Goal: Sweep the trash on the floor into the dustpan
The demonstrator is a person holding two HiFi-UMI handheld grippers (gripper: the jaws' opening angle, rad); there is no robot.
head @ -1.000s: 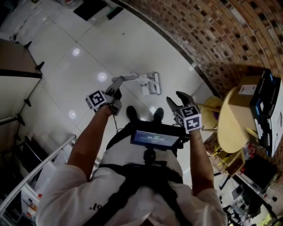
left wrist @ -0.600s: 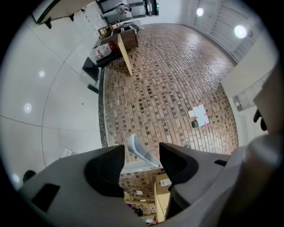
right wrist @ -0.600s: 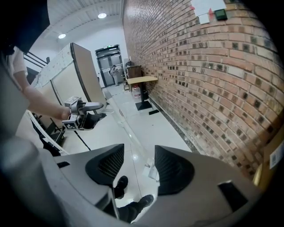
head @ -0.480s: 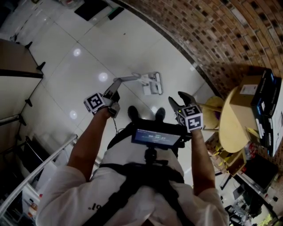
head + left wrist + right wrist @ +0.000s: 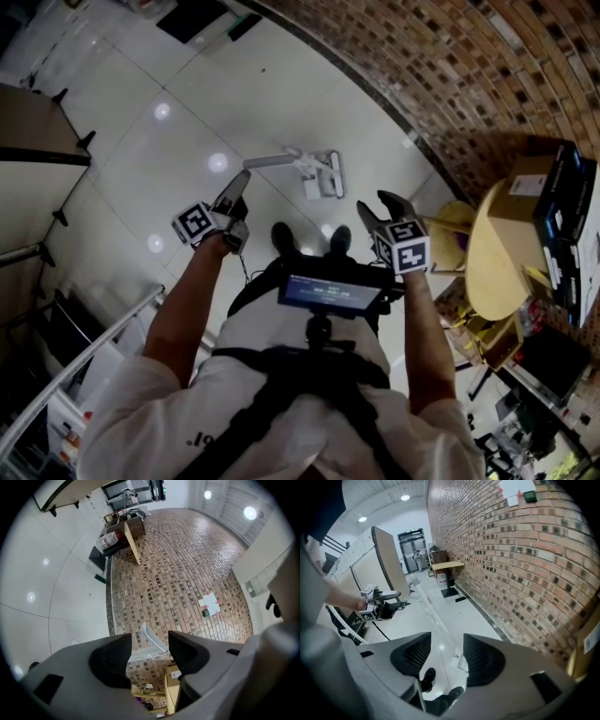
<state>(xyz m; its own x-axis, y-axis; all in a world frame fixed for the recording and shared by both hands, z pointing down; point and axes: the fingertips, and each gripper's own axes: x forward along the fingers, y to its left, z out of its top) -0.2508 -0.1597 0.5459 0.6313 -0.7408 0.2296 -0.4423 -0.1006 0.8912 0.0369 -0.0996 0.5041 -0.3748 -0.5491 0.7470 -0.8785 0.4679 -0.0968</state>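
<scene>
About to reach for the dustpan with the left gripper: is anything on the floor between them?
Nothing visible does. Only floor lies between the left gripper and the dustpan, whose handle points toward it. The shoes sit nearer the person, off that line.

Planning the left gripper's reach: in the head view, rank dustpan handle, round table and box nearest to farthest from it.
1. Dustpan handle, just ahead of the left gripper.
2. Round table, off to the right.
3. Box, at the table's far side.
</scene>
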